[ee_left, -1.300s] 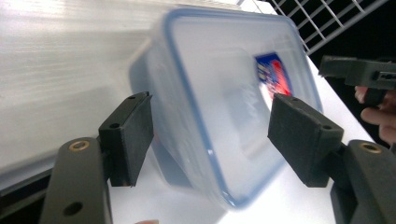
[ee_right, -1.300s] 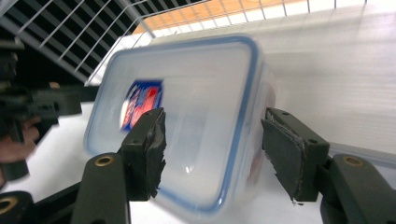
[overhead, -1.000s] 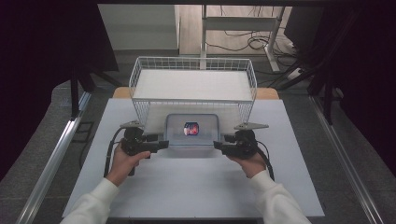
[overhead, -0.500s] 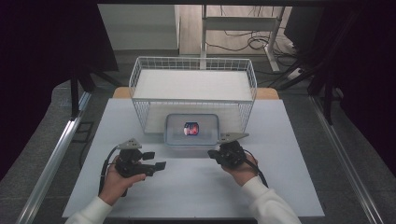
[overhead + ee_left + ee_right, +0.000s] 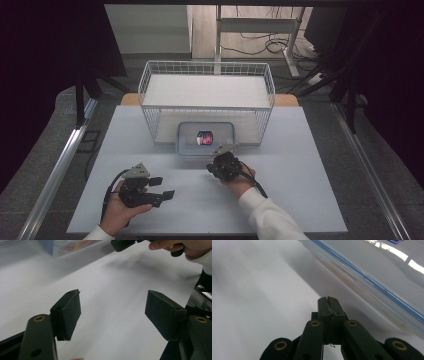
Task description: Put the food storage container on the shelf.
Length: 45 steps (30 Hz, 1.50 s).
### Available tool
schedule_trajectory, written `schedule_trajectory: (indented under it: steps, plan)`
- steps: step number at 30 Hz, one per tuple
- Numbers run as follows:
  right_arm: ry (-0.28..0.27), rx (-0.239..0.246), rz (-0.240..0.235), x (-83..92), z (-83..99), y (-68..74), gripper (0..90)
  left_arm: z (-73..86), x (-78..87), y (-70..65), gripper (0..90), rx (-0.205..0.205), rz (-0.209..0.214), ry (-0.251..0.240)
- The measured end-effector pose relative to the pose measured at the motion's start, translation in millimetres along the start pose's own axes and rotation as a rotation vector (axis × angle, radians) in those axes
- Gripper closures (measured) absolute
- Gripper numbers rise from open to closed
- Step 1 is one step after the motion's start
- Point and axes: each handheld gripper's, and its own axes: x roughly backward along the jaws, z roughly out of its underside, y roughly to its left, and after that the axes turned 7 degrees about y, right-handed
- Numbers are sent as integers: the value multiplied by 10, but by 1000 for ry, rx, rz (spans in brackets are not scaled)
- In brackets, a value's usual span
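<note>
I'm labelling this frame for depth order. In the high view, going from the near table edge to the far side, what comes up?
left gripper → right gripper → clear lidded container → white wire basket → desk frame on the floor beyond

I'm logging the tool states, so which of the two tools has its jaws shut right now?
The right tool: its jaws are pressed together beside the clear lidded container. The left tool is wide open over the white table.

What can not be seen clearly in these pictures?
- Red and blue item in the clear container: too small in the high view; blurred in both gripper views.
- Container's far side: hidden by the wire basket.
- Left gripper, open, empty.
- Right gripper, shut.
</note>
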Motion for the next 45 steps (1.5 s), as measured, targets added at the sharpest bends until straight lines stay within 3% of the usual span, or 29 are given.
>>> schedule_trajectory:
  steps: [9, 14, 25, 35, 45]
  plan:
    - [9, 5, 13, -110, -75, -22, 888, -9, -1, 10, 279, 6, 11, -3]
    - [-2, -24, 43, -154, -133, -81, 889, -4, 32, 16, 280, 1, 6, -27]
    - [-38, -61, 25, -150, -196, -114, 889, -6, 51, 27, 282, 9, 3, -45]
    - [-73, -120, 51, -91, -316, -190, 889, -8, 54, 26, 283, 11, 3, -44]
    - [-94, -153, 66, -184, -403, -279, 889, -11, 64, 40, 283, 12, 2, -41]
